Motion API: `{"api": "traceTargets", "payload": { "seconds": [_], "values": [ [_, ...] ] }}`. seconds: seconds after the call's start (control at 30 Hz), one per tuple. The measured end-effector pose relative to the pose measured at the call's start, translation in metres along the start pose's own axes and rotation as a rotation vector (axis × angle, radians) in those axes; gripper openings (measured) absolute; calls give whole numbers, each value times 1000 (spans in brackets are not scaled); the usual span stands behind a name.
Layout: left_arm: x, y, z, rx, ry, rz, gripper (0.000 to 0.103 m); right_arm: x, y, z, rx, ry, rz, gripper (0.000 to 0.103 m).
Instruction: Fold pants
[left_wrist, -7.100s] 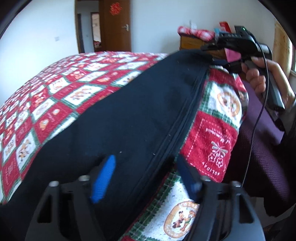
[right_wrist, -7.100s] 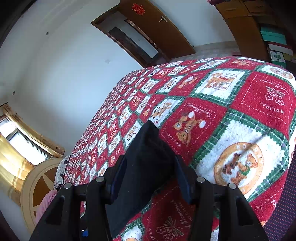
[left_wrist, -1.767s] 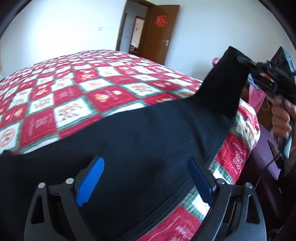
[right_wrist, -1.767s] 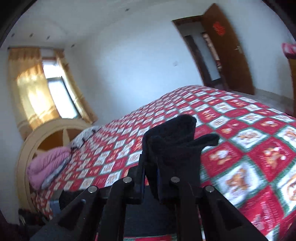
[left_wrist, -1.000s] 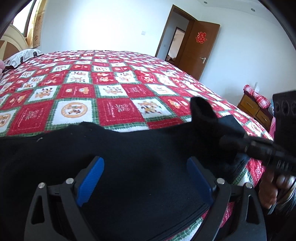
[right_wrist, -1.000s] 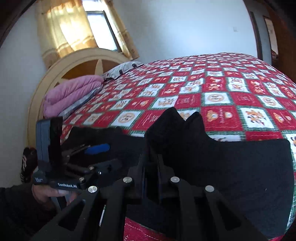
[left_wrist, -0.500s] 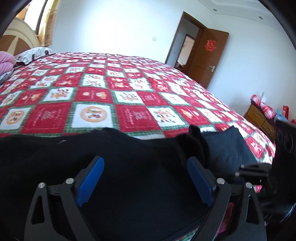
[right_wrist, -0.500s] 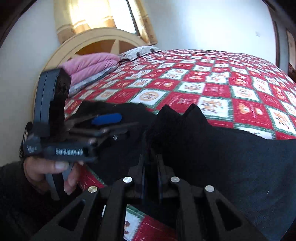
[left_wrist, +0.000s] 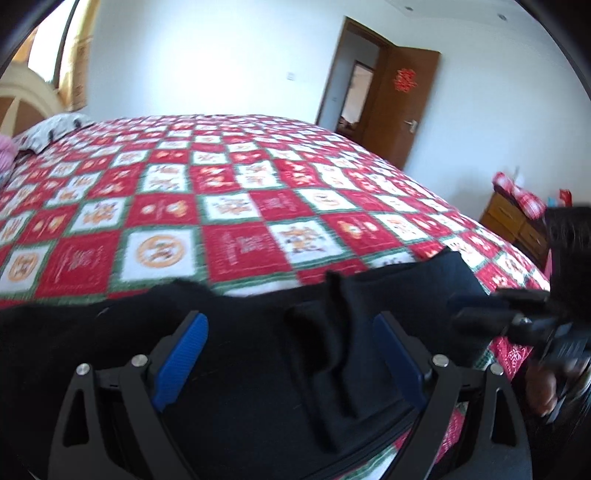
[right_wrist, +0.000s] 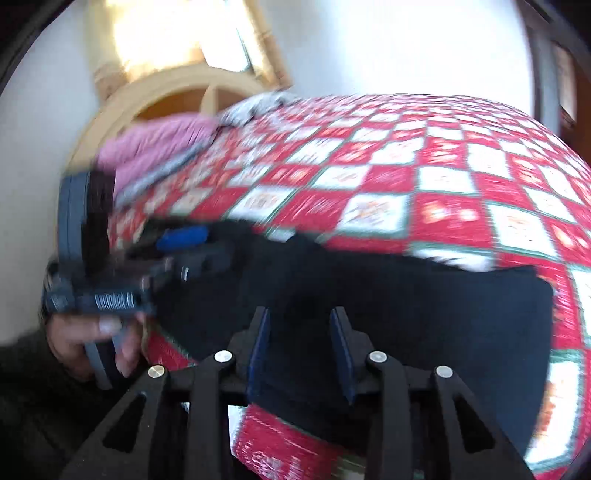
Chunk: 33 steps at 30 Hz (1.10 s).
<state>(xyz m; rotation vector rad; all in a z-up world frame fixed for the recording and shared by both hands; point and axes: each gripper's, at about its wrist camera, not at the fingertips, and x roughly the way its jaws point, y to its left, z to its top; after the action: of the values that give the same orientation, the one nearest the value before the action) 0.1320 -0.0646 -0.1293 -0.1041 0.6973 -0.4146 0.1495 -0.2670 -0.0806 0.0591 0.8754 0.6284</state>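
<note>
Black pants (left_wrist: 258, 369) lie folded over along the near edge of the bed, with a bunched fold (left_wrist: 332, 325) on top between my left fingers. My left gripper (left_wrist: 291, 354) is open just above the pants and holds nothing. My right gripper (right_wrist: 299, 347) is open over the pants (right_wrist: 406, 306), its fingers apart and empty. It shows blurred at the right of the left wrist view (left_wrist: 517, 317). The left gripper shows at the left of the right wrist view (right_wrist: 177, 251).
A red, white and green patchwork quilt (left_wrist: 236, 206) covers the bed. A cream headboard (right_wrist: 177, 96) and pink bedding (right_wrist: 155, 144) are at the bed's head. An open brown door (left_wrist: 402, 107) and a wooden dresser (left_wrist: 517, 225) stand at the right.
My right gripper has opened and let go of the pants end, which now lies on the folded pants. It has drawn back to the right. My left gripper stays open.
</note>
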Motion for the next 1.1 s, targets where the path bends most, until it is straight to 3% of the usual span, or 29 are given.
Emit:
{"api": "traceTargets", "payload": {
  "seconds": [0.07, 0.13, 0.2, 0.3, 0.5, 0.67, 0.83, 0.97, 1.1],
  "values": [
    [8, -10, 3, 20, 18, -9, 93, -17, -16, 3, 54, -37, 29, 38],
    [15, -21, 4, 46, 37, -6, 88, -28, -28, 4, 70, -83, -44, 39],
    [21, -35, 4, 89, 53, 15, 75, -33, -47, 4, 131, -105, -119, 39],
    [21, -50, -4, 112, 61, 38, 71, -38, -74, 1, 258, -101, -115, 39],
    [26, -52, -15, 89, 88, 46, 54, -35, -72, -10, 248, -105, -131, 39],
    [-3, -50, -11, 93, 16, 73, 56, -21, -40, -15, 93, -71, -91, 39],
    [-17, -12, -15, -15, -6, 117, 78, -4, 18, -27, -175, -27, -56, 39],
    [-13, 15, -15, -113, 14, 126, 78, 23, 50, -38, -298, 42, -54, 39],
    [-12, 21, -17, -138, 17, 124, 78, 41, 67, -43, -370, 67, -100, 39]
  ]
}}
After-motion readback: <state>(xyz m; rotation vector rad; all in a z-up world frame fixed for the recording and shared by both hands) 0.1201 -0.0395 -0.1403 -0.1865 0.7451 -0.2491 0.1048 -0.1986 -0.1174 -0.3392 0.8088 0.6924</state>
